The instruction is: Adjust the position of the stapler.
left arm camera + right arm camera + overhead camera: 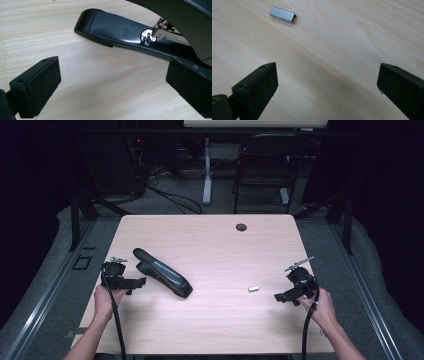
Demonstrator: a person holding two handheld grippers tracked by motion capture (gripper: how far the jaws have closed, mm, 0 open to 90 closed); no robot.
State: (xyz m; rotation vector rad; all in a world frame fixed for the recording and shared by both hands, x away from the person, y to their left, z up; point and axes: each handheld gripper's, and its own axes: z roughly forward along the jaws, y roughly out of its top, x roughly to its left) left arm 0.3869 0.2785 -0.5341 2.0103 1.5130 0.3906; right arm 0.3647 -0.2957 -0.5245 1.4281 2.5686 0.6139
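Reading the scene: I take the job to be loading the staple strip into the stapler; neither thing is held yet.

Stapler [162, 272]: lies on the table [210, 235] left of centre, lid swung open. In the left gripper view the metal staple channel [165, 33] shows under the raised arm.

Staple strip [253, 288]: lies flat on the bare wood, right of the stapler and apart from it; in the right gripper view it sits ahead of the jaws, toward the upper left [282, 15].

Left gripper [134, 282]: jaws spread wide, nothing between them, just beside the stapler's near end; one pad looks to be against the base, though I cannot tell for sure.

Right gripper [280, 297]: jaws wide apart, empty, near the strip but short of it.

Risk 1: the strip is thin and low. My pads may close above it and slide it across the wood instead of lifting it.

Risk 2: squeezing hard could snap the glued strip into pieces.

Risk 3: the strip is off-centre to my right jaws; closing without re-aiming would catch one end and tilt it.

Risk 4: if the left jaws grip the base poorly, the stapler may skid or the lid may drop during loading.

Risk 5: a strip held crooked could jam at the channel mouth.
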